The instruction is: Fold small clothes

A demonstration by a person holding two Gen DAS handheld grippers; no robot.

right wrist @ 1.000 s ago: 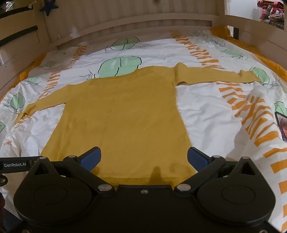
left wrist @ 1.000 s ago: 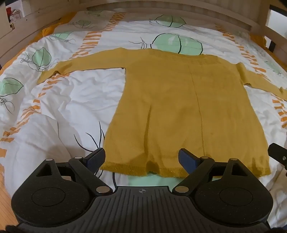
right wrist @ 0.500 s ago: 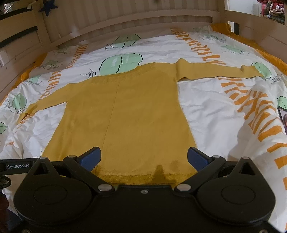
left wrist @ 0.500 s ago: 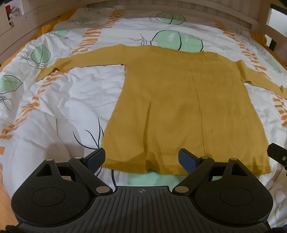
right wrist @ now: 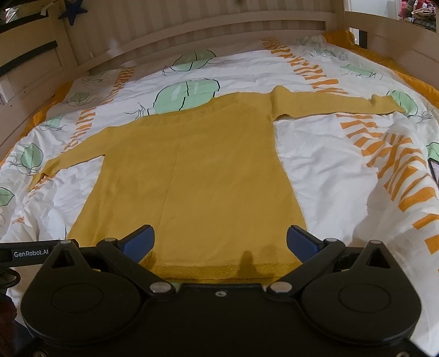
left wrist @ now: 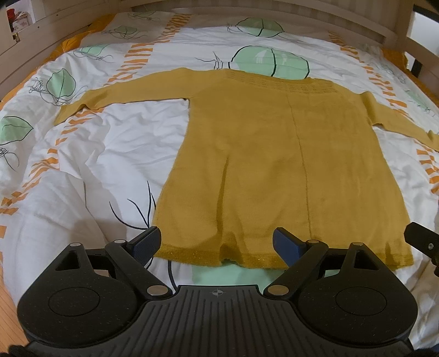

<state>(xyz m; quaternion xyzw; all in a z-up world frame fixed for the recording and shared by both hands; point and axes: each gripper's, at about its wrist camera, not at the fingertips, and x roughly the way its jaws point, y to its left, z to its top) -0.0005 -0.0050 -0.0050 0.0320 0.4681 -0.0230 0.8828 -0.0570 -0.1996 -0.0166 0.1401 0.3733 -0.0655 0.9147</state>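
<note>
Sweater (left wrist: 274, 153) flat on duvet (left wrist: 123, 153); both grippers' fingers (left wrist: 146, 243) (right wrist: 138, 241) spread wide, empty.

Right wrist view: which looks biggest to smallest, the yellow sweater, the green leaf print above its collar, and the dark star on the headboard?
1. yellow sweater
2. green leaf print
3. dark star

The star sits farthest from the camera, so its true size is unsure.

mustard sweater (left wrist: 269, 164); white duvet (left wrist: 131, 142) w/ green leaves, orange stripes.
</note>
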